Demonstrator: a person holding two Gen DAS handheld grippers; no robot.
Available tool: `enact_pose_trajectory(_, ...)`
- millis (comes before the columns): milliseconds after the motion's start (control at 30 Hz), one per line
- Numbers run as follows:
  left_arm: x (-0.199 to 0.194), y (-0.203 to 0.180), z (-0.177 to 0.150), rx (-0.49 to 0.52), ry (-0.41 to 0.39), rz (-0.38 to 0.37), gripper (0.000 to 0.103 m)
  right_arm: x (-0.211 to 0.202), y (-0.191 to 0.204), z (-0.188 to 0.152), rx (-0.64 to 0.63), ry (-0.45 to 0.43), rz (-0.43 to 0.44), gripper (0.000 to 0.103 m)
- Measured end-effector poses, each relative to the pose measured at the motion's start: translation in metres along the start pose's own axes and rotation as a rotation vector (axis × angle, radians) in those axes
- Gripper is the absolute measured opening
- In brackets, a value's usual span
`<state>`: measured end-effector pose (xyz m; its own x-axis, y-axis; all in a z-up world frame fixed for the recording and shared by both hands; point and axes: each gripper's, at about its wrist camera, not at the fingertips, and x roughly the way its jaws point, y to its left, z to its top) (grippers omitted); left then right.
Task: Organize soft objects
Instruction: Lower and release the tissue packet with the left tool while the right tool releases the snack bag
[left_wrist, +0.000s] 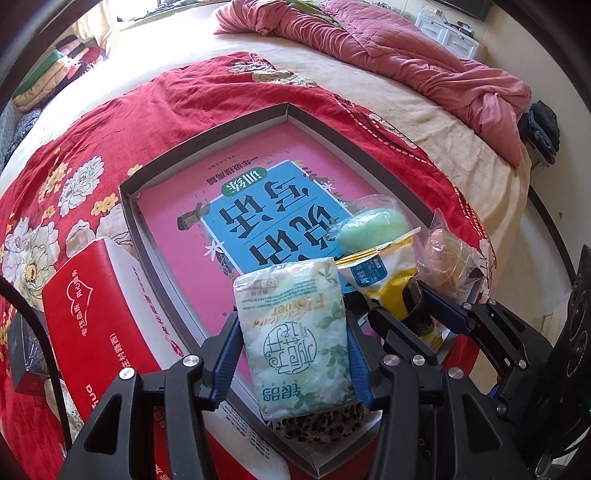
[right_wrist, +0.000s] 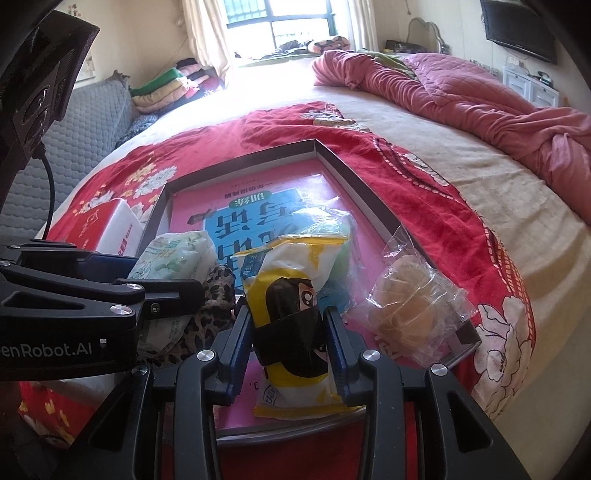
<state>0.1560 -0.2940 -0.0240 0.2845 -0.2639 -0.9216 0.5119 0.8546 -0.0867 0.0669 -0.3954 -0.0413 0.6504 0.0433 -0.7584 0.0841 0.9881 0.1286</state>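
Under me is the bed (left_wrist: 388, 96), with a crumpled pink quilt (left_wrist: 406, 48) at its far side and a red floral cloth (left_wrist: 110, 122) spread across the near part. On that cloth lies a shallow grey-walled box lid (left_wrist: 207, 136), and inside it a pink workbook (left_wrist: 258, 206) with a blue title panel. Just outside the lid's left wall sits a red and white tissue box (left_wrist: 99, 306). My left gripper (left_wrist: 291, 354) has its fingers pressed on both sides of a pale green tissue pack (left_wrist: 295, 339), held above a leopard-print cloth (left_wrist: 317, 424) at the lid's near edge. My right gripper (right_wrist: 291, 350) has its fingers clamped on a yellow and white snack packet (right_wrist: 288, 295) over the workbook. Beyond it lies a green sponge in clear wrap (left_wrist: 373, 225), and by the lid's right wall a beige one in crinkled wrap (right_wrist: 410, 306).
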Motion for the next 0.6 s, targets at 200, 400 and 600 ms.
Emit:
enact_pose_trajectory(200,0.0,-0.001,0.0,0.0,0.002,0.0,0.052,-0.005,0.0,0.0,0.003,-0.016,0.012,0.046)
enact_pose_trajectory(400,-0.001,-0.001,-0.001,0.0,0.007,-0.01,0.053,-0.009,0.002,0.002,-0.011,-0.031,0.001,0.051)
enact_pose_trajectory(600,-0.004,0.003,-0.003,-0.016,0.008,-0.028,0.055,-0.013,0.002,0.003,-0.011,-0.049,-0.008,0.052)
